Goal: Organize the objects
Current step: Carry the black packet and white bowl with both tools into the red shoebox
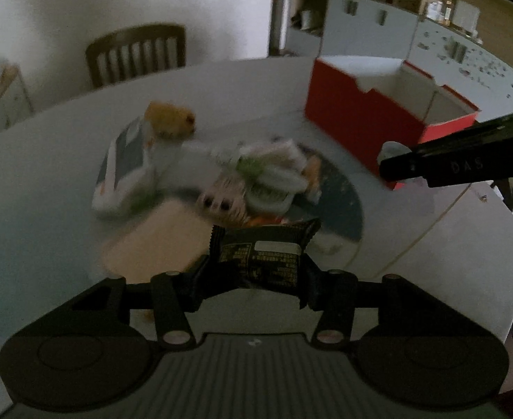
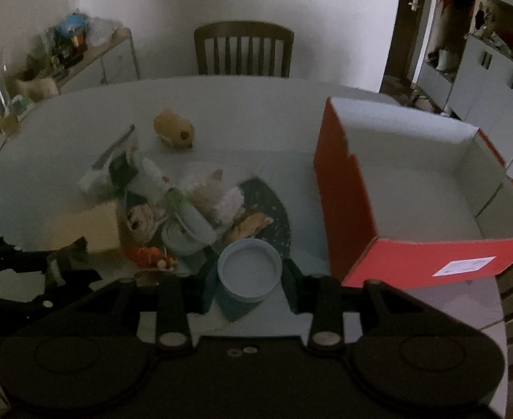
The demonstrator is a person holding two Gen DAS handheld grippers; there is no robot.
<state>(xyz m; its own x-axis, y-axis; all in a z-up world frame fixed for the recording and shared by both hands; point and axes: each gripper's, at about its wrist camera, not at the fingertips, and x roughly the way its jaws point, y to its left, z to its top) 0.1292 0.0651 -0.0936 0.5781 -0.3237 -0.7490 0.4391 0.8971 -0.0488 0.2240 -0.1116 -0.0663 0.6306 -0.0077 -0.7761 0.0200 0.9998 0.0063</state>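
My left gripper is shut on a black snack packet, held above the table near the pile. My right gripper is shut on a pale blue round lid or tub, held just left of the open red box. The red box also shows in the left wrist view, and its white inside holds nothing I can see. A pile of mixed objects lies on the white table. A tan plush toy lies apart behind the pile, also in the left wrist view.
A wooden chair stands at the table's far side. A cluttered side shelf is at the far left. Grey cabinets stand at the right. A dark placemat lies under part of the pile.
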